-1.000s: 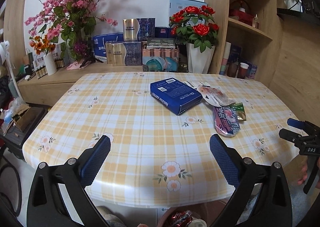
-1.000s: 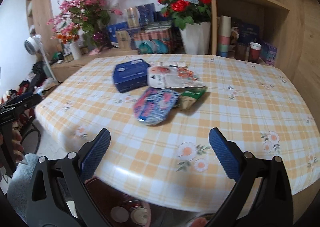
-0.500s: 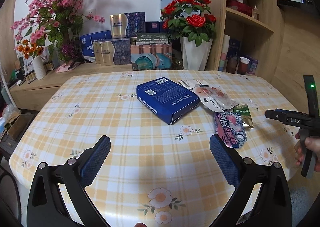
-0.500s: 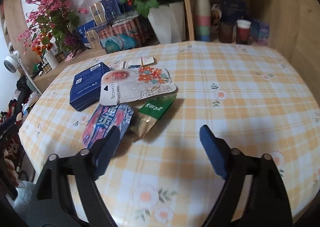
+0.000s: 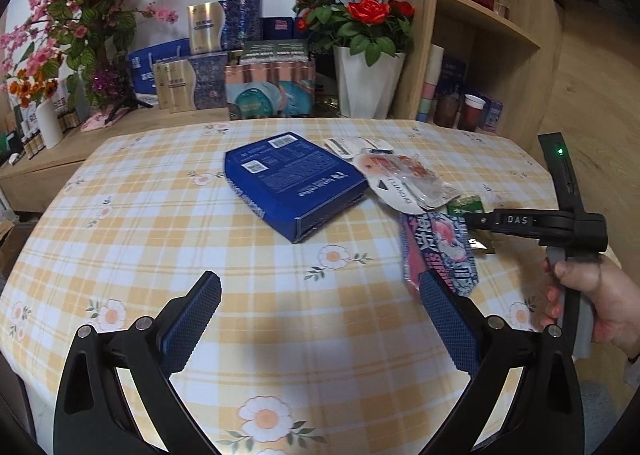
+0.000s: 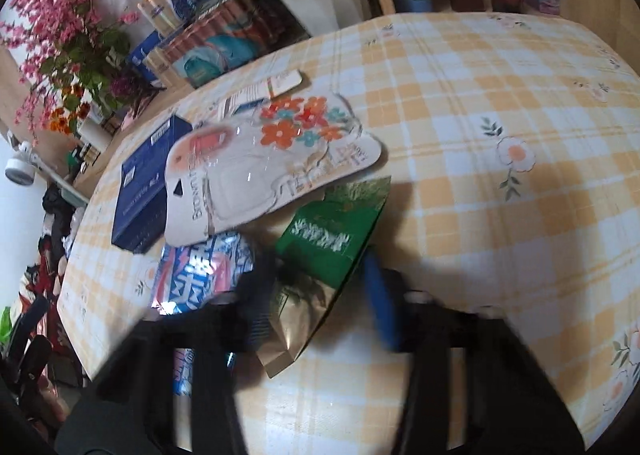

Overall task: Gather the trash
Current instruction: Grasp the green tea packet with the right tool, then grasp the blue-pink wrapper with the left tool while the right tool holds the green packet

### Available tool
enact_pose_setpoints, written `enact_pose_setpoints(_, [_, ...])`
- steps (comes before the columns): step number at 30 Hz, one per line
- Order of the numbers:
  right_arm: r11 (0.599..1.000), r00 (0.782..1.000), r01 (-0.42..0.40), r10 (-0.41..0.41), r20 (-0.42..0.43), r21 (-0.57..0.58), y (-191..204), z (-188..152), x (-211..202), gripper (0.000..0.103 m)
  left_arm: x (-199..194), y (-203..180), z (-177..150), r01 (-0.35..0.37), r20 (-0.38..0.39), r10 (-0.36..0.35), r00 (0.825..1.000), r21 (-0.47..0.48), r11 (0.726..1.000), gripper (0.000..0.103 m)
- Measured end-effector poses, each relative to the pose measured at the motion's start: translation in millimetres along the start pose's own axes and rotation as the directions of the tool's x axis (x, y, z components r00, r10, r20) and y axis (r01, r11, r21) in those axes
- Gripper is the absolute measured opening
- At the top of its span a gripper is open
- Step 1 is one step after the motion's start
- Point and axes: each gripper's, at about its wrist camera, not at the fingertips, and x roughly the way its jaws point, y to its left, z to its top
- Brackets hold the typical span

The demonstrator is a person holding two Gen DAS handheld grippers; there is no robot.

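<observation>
A desk (image 5: 132,215) covered in a yellow-and-white checked, flower-printed cloth is seen from both wrist cameras. On it, toward twelve o'clock in the left wrist view, a dark blue rectangular cardboard box (image 5: 292,183) lies flat. Just beside it at three o'clock a white blister-card package with a clear plastic bubble and orange flower print (image 6: 264,167) is laid partly over a pink-and-blue shiny foil snack wrapper (image 5: 438,251) and over a green-and-gold foil sachet (image 6: 328,243).

The left gripper (image 5: 320,319) is held above the near part of the desk with its blue-padded fingers (image 5: 192,319) wide apart and nothing between them.

The right gripper (image 6: 320,295), grasped by a hand (image 5: 592,299) at four o'clock in the left view, is brought down over the trash pile. Its fingers (image 6: 380,295) have just been closing and the green-and-gold sachet is placed between them; because the right wrist view is blurred, it appears that the pads are close against the sachet's sides, but firm contact cannot be confirmed.

A white vase of red roses (image 5: 360,35) is stood at twelve o'clock behind the desk.
</observation>
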Motion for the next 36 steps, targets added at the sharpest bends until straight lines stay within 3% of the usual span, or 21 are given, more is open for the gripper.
enact_pose_setpoints(3, [1.0,1.0,-0.024,0.024,0.01,-0.021,2,-6,-8,0.024,9,-14,2,0.047,-0.019,-0.047,0.999,0.02,0.999,0.097])
enact_pose_setpoints(5, [0.999,1.0,-0.02,0.021,0.015,-0.049,5,-10,-14,0.021,16,-20,4,0.084,-0.044,-0.084,0.996,0.017,0.996,0.086])
enact_pose_setpoints(9, [0.995,0.999,0.017,-0.013,0.042,-0.095,8,-16,-27,0.018,42,-25,10,0.167,-0.123,-0.171,0.978,-0.045,0.985,0.074])
enact_pose_setpoints(15, [0.994,0.992,0.057,-0.046,0.116,-0.098,-9,-11,-56,0.015,58,-37,16,0.234,-0.163,-0.235,0.958,-0.028,0.972,0.065])
enact_pose_setpoints(21, [0.996,0.991,0.053,-0.044,0.127,-0.07,-21,-12,-67,0.015,92,-36,24,0.305,-0.225,-0.33,0.917,-0.14,0.942,0.052])
enact_pose_setpoints(23, [0.996,0.992,0.05,-0.041,0.118,-0.073,-22,-14,-65,0.015,108,-29,27,0.316,-0.244,-0.365,0.899,-0.216,0.924,0.042])
enact_pose_setpoints(27, [0.996,0.994,0.039,-0.031,0.108,-0.074,-23,-18,-63,0.015,128,-17,31,0.341,-0.239,-0.429,0.871,-0.333,0.879,0.037])
enact_pose_setpoints(36, [0.997,0.995,0.026,-0.019,0.098,-0.071,-22,-19,-60,0.015,153,-27,32,0.402,-0.245,-0.508,0.825,-0.377,0.834,0.035])
